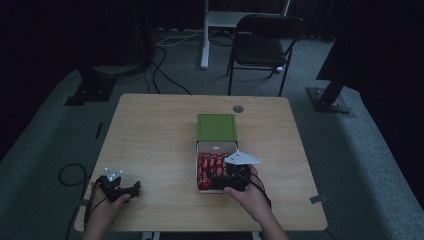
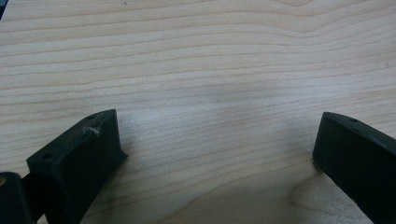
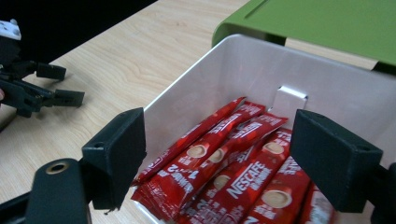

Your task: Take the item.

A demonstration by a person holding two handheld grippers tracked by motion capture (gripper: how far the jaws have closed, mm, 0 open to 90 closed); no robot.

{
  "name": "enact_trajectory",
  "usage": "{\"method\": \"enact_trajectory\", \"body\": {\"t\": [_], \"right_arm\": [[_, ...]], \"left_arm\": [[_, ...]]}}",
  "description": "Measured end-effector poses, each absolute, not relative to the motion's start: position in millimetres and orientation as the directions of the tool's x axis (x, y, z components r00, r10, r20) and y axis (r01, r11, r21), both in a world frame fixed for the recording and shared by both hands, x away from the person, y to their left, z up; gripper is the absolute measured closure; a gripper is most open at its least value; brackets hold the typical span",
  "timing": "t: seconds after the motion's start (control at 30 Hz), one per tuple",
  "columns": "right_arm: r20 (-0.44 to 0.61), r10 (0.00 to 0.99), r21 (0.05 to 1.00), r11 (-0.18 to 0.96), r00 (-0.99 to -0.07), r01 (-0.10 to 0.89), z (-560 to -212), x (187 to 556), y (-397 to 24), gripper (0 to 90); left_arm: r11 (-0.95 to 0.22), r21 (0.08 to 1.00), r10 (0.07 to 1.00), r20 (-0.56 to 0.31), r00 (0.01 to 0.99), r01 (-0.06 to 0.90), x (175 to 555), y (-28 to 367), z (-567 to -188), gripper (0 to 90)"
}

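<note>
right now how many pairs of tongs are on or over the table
2. The left tongs rest open near the table's front left corner, above bare wood. The right tongs hover open over the red coffee sachets in the white box.

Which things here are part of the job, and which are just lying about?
In use: red coffee sachets, white box holding them, its green lid, open right tongs over the sachets.
Lying about: folding chair, floor cables, idle left tongs.
</note>
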State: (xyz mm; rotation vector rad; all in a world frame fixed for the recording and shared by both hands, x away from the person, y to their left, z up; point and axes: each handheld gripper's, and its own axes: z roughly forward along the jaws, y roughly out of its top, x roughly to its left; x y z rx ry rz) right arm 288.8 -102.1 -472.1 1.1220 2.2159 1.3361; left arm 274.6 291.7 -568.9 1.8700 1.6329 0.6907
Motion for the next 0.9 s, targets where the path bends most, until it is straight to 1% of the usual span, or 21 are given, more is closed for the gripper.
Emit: {"method": "enact_trajectory", "body": {"t": [0.07, 0.17, 0.23, 0.4, 0.67, 0.77, 0.9], "right_arm": [[0.108, 0.756, 0.848, 0.268, -0.645, 0.457, -475, 289, -98, 22.5], [0.099, 0.742, 0.846, 0.287, -0.663, 0.449, -479, 288, -95, 31.0], [0.115, 0.744, 0.833, 0.289, -0.659, 0.472, -481, 288, -95, 36.1], [0.11, 0.751, 0.83, 0.291, -0.651, 0.476, -486, 288, -93, 40.1], [0.139, 0.786, 0.804, 0.265, -0.602, 0.531, -492, 287, -87, 56.9], [0.142, 0.797, 0.791, 0.265, -0.587, 0.552, -496, 288, -86, 60.2], [0.154, 0.803, 0.775, 0.263, -0.576, 0.574, -499, 290, -86, 60.0]], "left_arm": [[-0.104, 0.702, 0.992, 0.02, 0.127, 0.705, 275, 292, -569, 1.8], [-0.104, 0.702, 0.992, 0.02, 0.127, 0.705, 275, 292, -569, 1.8], [-0.104, 0.702, 0.992, 0.019, 0.127, 0.705, 275, 292, -569, 1.8], [-0.104, 0.702, 0.992, 0.02, 0.126, 0.705, 275, 292, -569, 1.8], [-0.104, 0.701, 0.992, 0.02, 0.127, 0.705, 275, 292, -569, 1.8], [-0.104, 0.701, 0.992, 0.019, 0.127, 0.705, 275, 292, -569, 1.8], [-0.104, 0.701, 0.992, 0.019, 0.127, 0.705, 275, 292, -569, 1.8]]}}
